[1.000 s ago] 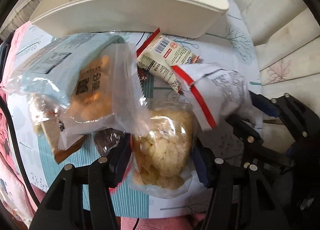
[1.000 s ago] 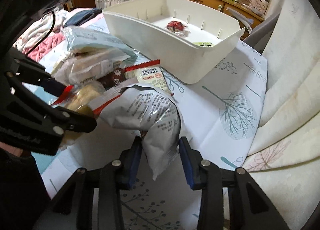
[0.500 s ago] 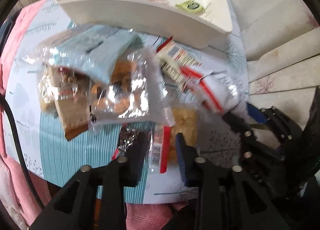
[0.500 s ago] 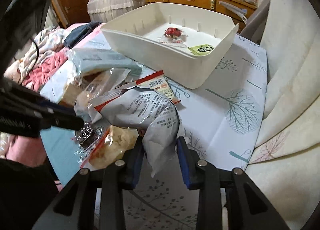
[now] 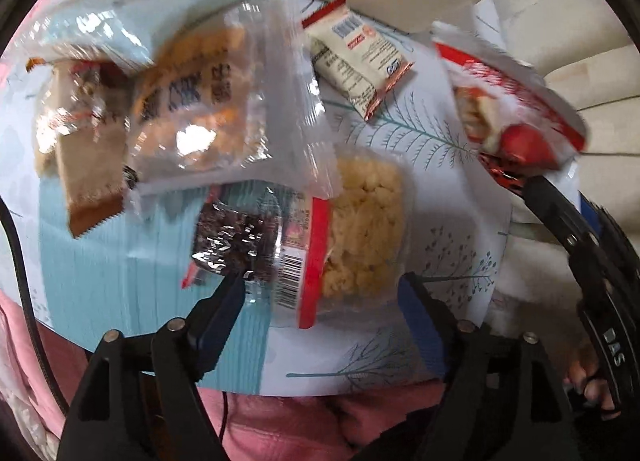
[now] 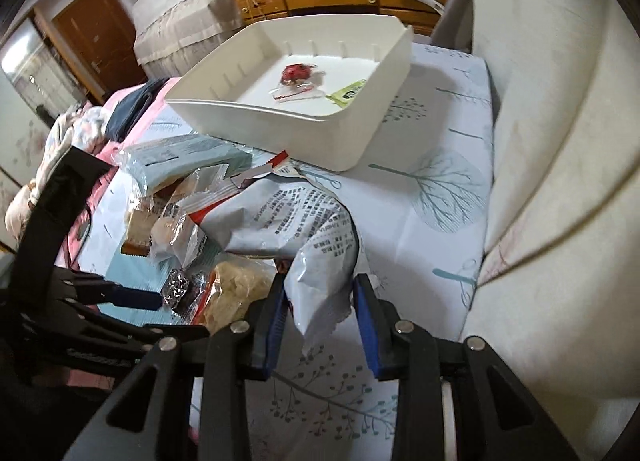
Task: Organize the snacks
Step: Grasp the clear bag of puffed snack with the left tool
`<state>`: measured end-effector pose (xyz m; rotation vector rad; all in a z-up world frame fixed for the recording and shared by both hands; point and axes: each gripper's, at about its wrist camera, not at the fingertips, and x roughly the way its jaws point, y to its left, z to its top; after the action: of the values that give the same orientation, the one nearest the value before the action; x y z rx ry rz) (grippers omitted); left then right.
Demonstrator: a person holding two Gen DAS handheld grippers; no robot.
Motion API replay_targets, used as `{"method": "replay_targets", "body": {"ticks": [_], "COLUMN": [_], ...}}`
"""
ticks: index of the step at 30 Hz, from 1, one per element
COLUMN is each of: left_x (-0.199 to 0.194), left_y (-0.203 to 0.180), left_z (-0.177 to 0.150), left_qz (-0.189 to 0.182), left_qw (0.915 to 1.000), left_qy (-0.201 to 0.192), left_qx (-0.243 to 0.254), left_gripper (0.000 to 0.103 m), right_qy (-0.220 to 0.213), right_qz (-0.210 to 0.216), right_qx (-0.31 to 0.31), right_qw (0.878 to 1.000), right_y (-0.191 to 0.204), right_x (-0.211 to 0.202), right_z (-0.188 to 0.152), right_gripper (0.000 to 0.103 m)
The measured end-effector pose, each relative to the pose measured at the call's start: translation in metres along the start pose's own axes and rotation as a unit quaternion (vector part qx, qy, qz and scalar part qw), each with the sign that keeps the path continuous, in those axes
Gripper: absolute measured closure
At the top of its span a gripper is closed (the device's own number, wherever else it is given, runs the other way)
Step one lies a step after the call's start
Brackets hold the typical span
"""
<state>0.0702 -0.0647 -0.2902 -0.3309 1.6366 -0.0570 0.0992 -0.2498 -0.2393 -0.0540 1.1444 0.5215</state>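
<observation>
My right gripper [image 6: 320,305] is shut on a white printed snack bag [image 6: 304,217] and holds it above the table; its red front shows in the left wrist view [image 5: 516,101]. My left gripper [image 5: 320,297] is open, its jaws on either side of a clear bag of yellow puffed snacks [image 5: 360,229] lying on the table, not touching it. A dark foil snack [image 5: 236,237] lies beside that bag. The white bin [image 6: 352,133] stands behind, holding a red-wrapped snack [image 6: 296,75] and a green packet [image 6: 348,91].
A pile of snacks lies left of the bin: a light blue pack [image 5: 120,21], a clear bag of orange crackers [image 5: 208,101], a white bar wrapper [image 5: 356,57]. A cream sofa [image 6: 560,141] borders the table's right side. Pink bedding [image 5: 300,421] lies at the near edge.
My left gripper has let go of the yellow puffed snack bag, which now lies on the table, and opened wide. My right gripper has lifted the white bag higher.
</observation>
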Motion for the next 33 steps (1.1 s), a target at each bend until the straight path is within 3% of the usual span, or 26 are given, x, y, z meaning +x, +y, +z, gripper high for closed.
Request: {"method": "replay_targets", "body": {"ticks": [7, 23, 29, 30, 33], "left_x": [0.027, 0.056, 0.056, 0.057, 0.059], "left_y": [-0.013, -0.051, -0.064, -0.065, -0.068], "left_z": [0.008, 0.027, 0.031, 0.032, 0.034], "left_qz": [0.019, 0.090, 0.112, 0.098, 0.098], "left_qw": [0.9995, 0.9952, 0.9934, 0.9949, 0.9948], "left_qy": [0.022, 0.024, 0.014, 0.014, 0.017], "left_qx": [-0.012, -0.027, -0.023, -0.022, -0.020], "left_gripper": [0.020, 0.015, 0.034, 0.047, 0.048], "right_qy": [0.018, 0.019, 0.017, 0.017, 0.018], "right_qz": [-0.008, -0.021, -0.024, -0.023, -0.021], "right_qx": [0.011, -0.012, -0.008, -0.009, -0.012], "right_qw": [1.000, 1.000, 1.000, 1.000, 1.000], "right_y": [-0.010, -0.031, -0.036, -0.036, -0.033], "right_x": [0.000, -0.003, -0.005, -0.005, -0.004], "right_z": [-0.010, -0.010, -0.012, -0.012, -0.012], "right_gripper": [0.070, 0.070, 0.070, 0.070, 0.070]}}
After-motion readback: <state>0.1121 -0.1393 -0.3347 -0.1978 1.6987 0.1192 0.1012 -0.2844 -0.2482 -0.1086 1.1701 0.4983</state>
